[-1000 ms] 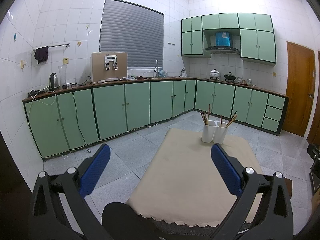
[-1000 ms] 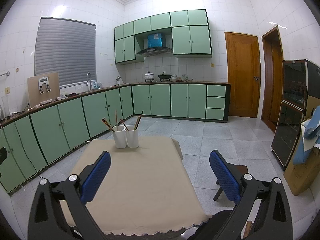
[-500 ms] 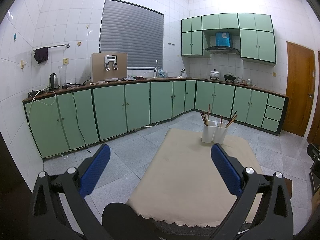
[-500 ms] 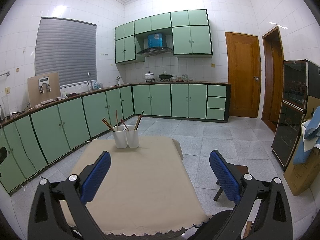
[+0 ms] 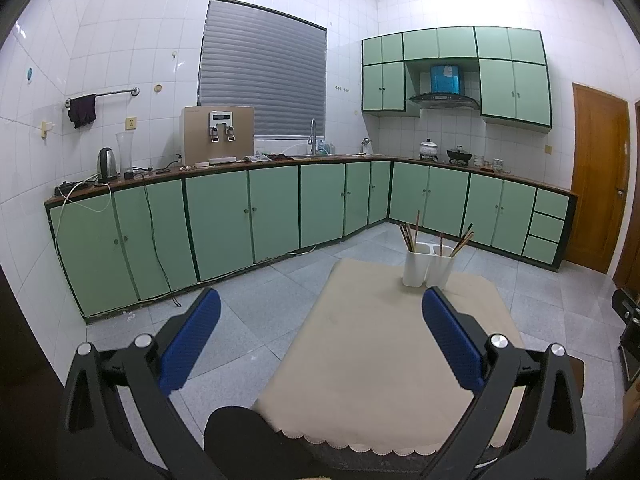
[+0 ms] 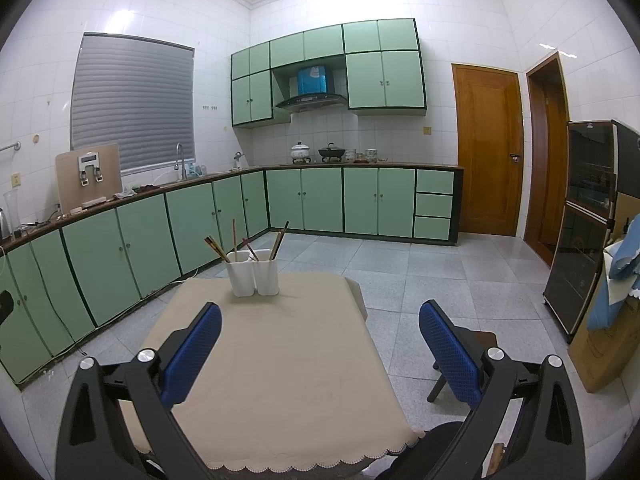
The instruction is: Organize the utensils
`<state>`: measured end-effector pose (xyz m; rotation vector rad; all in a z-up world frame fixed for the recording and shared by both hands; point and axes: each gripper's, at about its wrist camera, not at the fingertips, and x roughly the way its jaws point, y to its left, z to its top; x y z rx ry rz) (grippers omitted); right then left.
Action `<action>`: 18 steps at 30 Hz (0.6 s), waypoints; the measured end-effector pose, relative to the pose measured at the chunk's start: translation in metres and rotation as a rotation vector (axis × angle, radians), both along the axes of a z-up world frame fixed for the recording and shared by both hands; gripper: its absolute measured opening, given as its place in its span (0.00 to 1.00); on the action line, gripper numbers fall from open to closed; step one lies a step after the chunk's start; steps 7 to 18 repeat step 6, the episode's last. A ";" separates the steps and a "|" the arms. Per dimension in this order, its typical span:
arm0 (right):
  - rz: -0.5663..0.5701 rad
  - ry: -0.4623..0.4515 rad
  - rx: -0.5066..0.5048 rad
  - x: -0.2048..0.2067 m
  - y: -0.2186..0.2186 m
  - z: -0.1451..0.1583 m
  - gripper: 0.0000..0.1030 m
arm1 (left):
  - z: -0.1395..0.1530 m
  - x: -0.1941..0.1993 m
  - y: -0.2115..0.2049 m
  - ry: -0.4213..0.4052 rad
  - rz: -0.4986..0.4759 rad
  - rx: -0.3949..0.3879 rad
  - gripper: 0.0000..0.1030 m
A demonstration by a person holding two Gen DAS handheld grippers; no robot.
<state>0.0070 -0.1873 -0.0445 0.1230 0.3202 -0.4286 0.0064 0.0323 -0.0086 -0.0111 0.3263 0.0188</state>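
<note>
Two white utensil holders [image 5: 427, 265] stand side by side at the far end of a table under a beige cloth [image 5: 384, 352]. Several brown chopsticks [image 5: 409, 233] lean out of them. In the right wrist view the same holders [image 6: 253, 277] and chopsticks [image 6: 277, 241] sit left of centre, on the cloth [image 6: 280, 376]. My left gripper [image 5: 321, 320] hangs open above the table's near left edge, nothing between its blue pads [image 5: 191, 342]. My right gripper [image 6: 320, 322] is open too, over the near right part of the table, far short of the holders.
Green cabinets [image 5: 240, 216] under a dark counter run along the left and back walls. A kettle [image 5: 106, 164], a water dispenser [image 5: 218, 134] and pots [image 6: 301, 151] stand on it. Wooden doors [image 6: 488, 148], a dark cabinet [image 6: 580, 216] and a stool [image 6: 464, 344] are at the right.
</note>
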 end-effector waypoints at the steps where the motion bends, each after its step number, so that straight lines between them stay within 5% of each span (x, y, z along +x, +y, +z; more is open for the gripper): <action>1: 0.001 0.001 0.001 0.001 0.000 0.000 0.94 | 0.000 0.000 -0.001 0.002 -0.003 0.001 0.95; 18: 0.002 0.005 0.002 0.001 -0.001 -0.001 0.94 | -0.002 0.003 -0.002 0.012 -0.006 -0.003 0.95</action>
